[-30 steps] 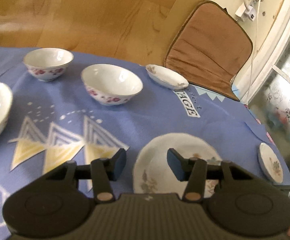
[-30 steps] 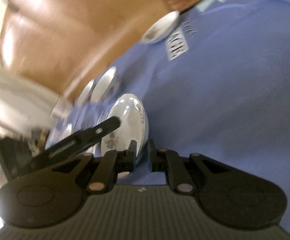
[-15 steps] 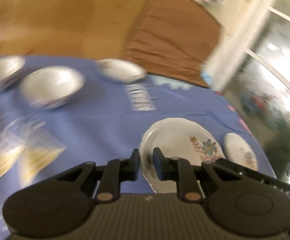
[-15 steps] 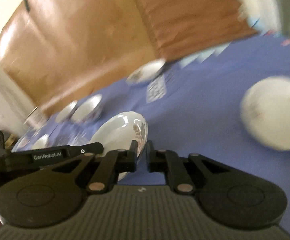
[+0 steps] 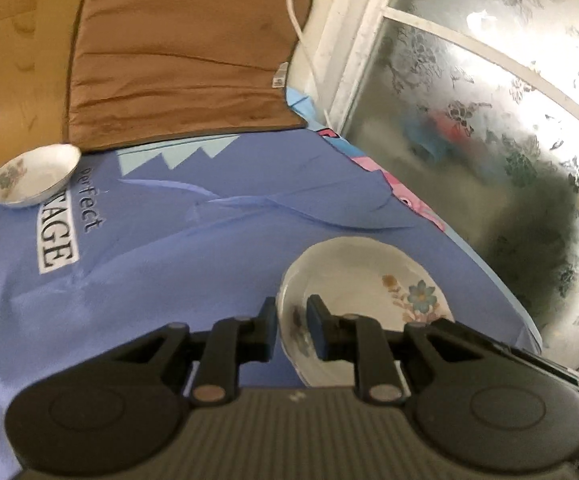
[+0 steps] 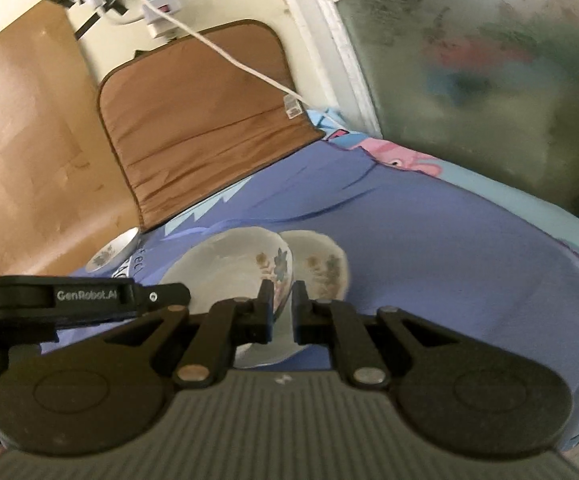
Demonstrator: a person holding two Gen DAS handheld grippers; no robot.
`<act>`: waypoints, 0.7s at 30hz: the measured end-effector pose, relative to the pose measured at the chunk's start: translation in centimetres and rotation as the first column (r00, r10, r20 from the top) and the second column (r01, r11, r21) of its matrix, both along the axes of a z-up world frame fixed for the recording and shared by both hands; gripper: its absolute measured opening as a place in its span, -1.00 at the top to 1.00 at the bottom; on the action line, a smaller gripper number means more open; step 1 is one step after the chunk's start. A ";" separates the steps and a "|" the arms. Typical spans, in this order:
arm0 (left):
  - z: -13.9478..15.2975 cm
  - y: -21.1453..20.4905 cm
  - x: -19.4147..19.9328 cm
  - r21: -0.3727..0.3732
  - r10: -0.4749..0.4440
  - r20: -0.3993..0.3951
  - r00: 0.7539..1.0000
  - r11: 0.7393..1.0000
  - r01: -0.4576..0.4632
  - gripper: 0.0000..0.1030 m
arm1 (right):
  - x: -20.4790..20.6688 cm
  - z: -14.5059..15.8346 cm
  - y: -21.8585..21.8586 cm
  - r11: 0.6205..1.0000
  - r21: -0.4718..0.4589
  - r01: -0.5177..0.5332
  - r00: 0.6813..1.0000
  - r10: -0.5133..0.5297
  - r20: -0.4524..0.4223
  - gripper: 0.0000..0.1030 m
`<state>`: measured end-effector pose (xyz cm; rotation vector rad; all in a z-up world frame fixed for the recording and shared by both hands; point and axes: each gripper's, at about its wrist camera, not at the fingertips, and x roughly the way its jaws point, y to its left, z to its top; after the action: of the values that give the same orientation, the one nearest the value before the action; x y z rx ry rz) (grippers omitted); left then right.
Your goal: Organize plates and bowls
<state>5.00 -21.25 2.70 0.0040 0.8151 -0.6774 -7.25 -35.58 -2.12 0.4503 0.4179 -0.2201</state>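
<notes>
My left gripper (image 5: 292, 322) is shut on the near rim of a white floral plate (image 5: 373, 280), held over the blue cloth. My right gripper (image 6: 281, 300) is shut on the opposite rim of the same plate (image 6: 225, 268); the left gripper's body (image 6: 69, 300) shows at its left. Just beyond the held plate lies a second small floral plate (image 6: 321, 264) on the cloth. A small white floral dish (image 5: 35, 176) sits at the far left edge of the cloth, and it also shows in the right wrist view (image 6: 111, 254).
A blue printed cloth (image 5: 169, 240) covers the table. A brown cushion (image 5: 177, 60) leans against the wall behind it, with a white cable (image 6: 249, 72) across it. A frosted glass window (image 5: 489, 120) stands at the right, beyond the table edge.
The left gripper has closed on the plate's rim. Both grippers have carried the plate rightward toward the window side; the bowls have left the left view and the second small plate is now close.
</notes>
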 end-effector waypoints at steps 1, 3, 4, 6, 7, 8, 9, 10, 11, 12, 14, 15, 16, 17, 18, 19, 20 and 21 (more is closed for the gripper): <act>0.0 -0.4 0.0 0.005 0.002 -0.001 1.000 1.000 -0.002 0.66 | 0.0 -0.1 -0.1 1.000 -0.010 0.006 1.000 -0.006 -0.001 0.78; -0.1 -0.8 0.2 0.017 -0.008 -0.001 1.000 1.000 0.008 0.67 | 0.0 -0.3 -0.3 1.000 -0.004 0.009 1.000 -0.009 -0.002 0.78; -0.1 -0.8 0.2 0.018 -0.008 -0.002 1.000 1.000 0.008 0.67 | 0.0 -0.5 -0.5 1.000 0.003 0.009 1.000 -0.009 -0.002 0.78; -0.1 -0.8 0.2 0.016 -0.005 0.001 1.000 1.000 0.005 0.67 | -0.2 -0.5 -0.8 1.000 0.008 0.010 1.000 -0.010 0.000 0.78; 0.1 -0.8 0.1 0.016 -0.002 0.004 1.000 1.000 0.002 0.66 | -0.2 -0.5 -0.7 1.000 0.009 0.011 1.000 -0.011 0.001 0.78; 0.2 -0.7 0.1 0.014 0.003 0.006 1.000 1.000 -0.003 0.66 | -0.3 -0.4 -0.7 1.000 0.010 0.010 1.000 -0.010 0.005 0.78; 0.4 -0.4 0.1 0.011 0.010 0.008 1.000 1.000 -0.010 0.66 | -0.2 -0.3 -0.6 1.000 0.010 0.006 1.000 -0.007 0.010 0.78; 0.6 0.0 0.2 0.005 0.017 0.010 1.000 1.000 -0.017 0.66 | -0.3 -0.2 -0.5 1.000 0.009 0.001 1.000 -0.001 0.016 0.78; 0.8 0.6 0.1 -0.003 0.031 0.013 0.999 1.000 -0.031 0.66 | -0.4 0.0 -0.2 1.000 0.007 -0.007 1.000 0.007 0.023 0.78; 1.0 1.1 0.2 -0.009 0.042 0.015 0.999 0.999 -0.042 0.66 | -0.3 0.2 0.2 1.000 0.003 -0.018 0.999 0.018 0.031 0.78; 1.3 2.1 0.2 -0.020 0.065 0.020 0.998 0.998 -0.064 0.66 | -0.1 0.4 0.8 0.999 -0.003 -0.037 0.998 0.037 0.043 0.78; 1.4 2.5 0.2 -0.023 0.076 0.023 0.997 0.997 -0.076 0.66 | 0.0 0.5 1.3 0.999 -0.009 -0.046 0.998 0.047 0.047 0.78; 1.6 3.0 0.1 -0.026 0.087 0.028 0.996 0.996 -0.087 0.66 | 0.1 0.7 1.7 0.998 -0.015 -0.055 0.997 0.056 0.051 0.77; 1.7 3.5 0.0 -0.029 0.099 0.034 0.995 0.995 -0.098 0.66 | 0.1 0.8 2.0 0.998 -0.020 -0.063 0.997 0.064 0.053 0.77; 1.8 4.1 -0.1 -0.031 0.110 0.042 0.993 0.994 -0.109 0.66 | 0.3 0.9 2.4 0.997 -0.024 -0.072 0.996 0.073 0.054 0.77; 1.9 4.7 -0.3 -0.032 0.122 0.048 0.991 0.992 -0.120 0.66 | 0.4 1.0 2.8 0.996 -0.026 -0.083 0.995 0.084 0.055 0.77; 1.9 5.2 -0.4 -0.032 0.134 0.053 0.989 0.991 -0.133 0.66 | 0.5 1.1 3.2 0.995 -0.028 -0.093 0.994 0.094 0.055 0.77; 1.9 5.8 -0.5 -0.032 0.147 0.058 0.987 0.989 -0.146 0.66 | 0.6 1.2 3.6 0.994 -0.032 -0.105 0.993 0.107 0.054 0.77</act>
<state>4.50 -15.43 4.65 -0.0601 0.7402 -0.5471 -6.64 -31.95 -0.90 0.4033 0.3822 -0.1104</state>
